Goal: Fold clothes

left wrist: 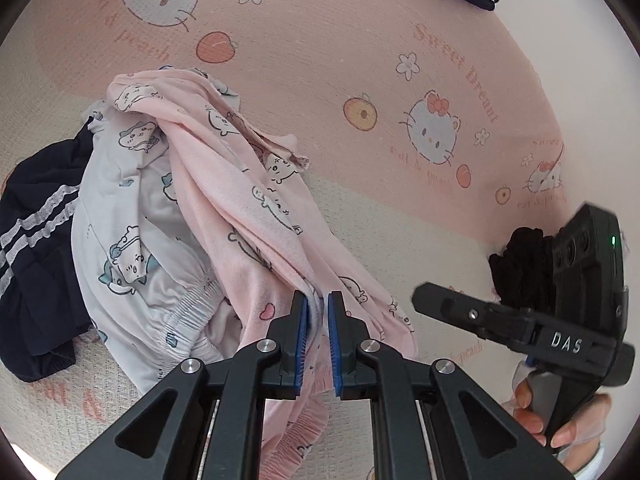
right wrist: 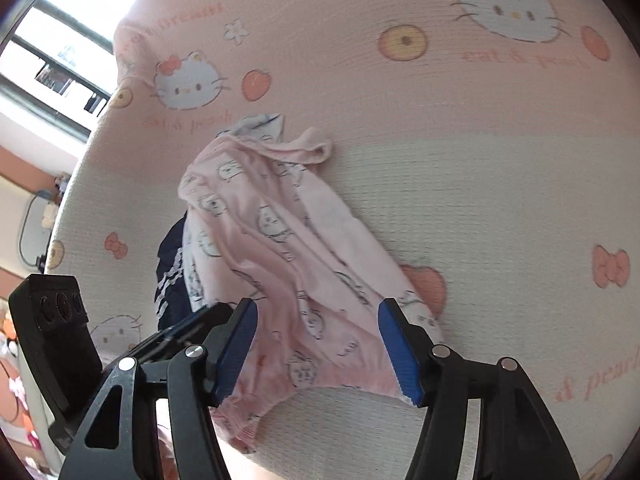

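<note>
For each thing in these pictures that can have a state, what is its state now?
left hand-held gripper: shut on the pink garment
right hand-held gripper: open, above the pink garment
pink garment: unfolded, crumpled
white printed garment: crumpled, partly under the pink one
navy striped garment: bunched, unfolded

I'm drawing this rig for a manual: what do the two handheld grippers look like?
Both are black, angular frames with silver pivot bolts. Each carries two fingers faced with ribbed blue pads. The left gripper and right gripper match. Seen from the left wrist, the right one has white "DAS" lettering on its side, a small green light and a block with round lenses on top.
</note>
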Demonstrator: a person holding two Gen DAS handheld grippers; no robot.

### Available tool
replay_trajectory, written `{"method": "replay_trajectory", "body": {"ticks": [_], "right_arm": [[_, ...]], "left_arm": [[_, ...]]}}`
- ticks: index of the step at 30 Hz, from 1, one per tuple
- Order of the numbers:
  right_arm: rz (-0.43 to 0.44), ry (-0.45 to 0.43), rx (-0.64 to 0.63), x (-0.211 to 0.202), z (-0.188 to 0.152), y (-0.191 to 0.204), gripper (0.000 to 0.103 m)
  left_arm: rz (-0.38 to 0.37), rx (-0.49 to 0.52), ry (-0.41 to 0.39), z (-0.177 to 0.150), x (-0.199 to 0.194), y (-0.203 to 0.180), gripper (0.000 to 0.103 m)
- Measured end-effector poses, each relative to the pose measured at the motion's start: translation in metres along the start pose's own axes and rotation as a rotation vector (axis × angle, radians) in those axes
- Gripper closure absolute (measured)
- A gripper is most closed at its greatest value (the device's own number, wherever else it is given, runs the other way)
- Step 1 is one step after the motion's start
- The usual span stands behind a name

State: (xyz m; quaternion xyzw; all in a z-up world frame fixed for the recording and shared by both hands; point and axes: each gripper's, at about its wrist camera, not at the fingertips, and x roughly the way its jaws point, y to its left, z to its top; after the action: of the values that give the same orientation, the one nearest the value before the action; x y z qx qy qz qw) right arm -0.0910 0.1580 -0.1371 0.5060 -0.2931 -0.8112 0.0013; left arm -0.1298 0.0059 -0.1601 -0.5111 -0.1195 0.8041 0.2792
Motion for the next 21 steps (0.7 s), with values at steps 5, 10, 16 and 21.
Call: {"method": "replay_trajectory", "body": {"ticks": [5, 10, 16, 21], "right_arm": [[0.039, 0.04, -0.053, 0.015, 0.003, 0.024, 0.041], [0.057, 0.082, -0.09, 0.028, 0.007, 0.04, 0.041], [0.024, 0.082, -0.112, 0.031, 0.008, 0.051, 0.041], [0.028, 0.052, -0.09, 0.025, 0.007, 0.047, 0.035]], "left_arm": [[0.01, -0.002, -0.001, -0.003, 0.001, 0.003, 0.095], [0.005, -0.01, 0.027, -0.004, 0.003, 0.009, 0.095], [0.077, -0.05, 0.12, -0.006, 0.003, 0.02, 0.052], [0.09, -0.151, 0.089, -0.006, -0.021, 0.042, 0.035]]}}
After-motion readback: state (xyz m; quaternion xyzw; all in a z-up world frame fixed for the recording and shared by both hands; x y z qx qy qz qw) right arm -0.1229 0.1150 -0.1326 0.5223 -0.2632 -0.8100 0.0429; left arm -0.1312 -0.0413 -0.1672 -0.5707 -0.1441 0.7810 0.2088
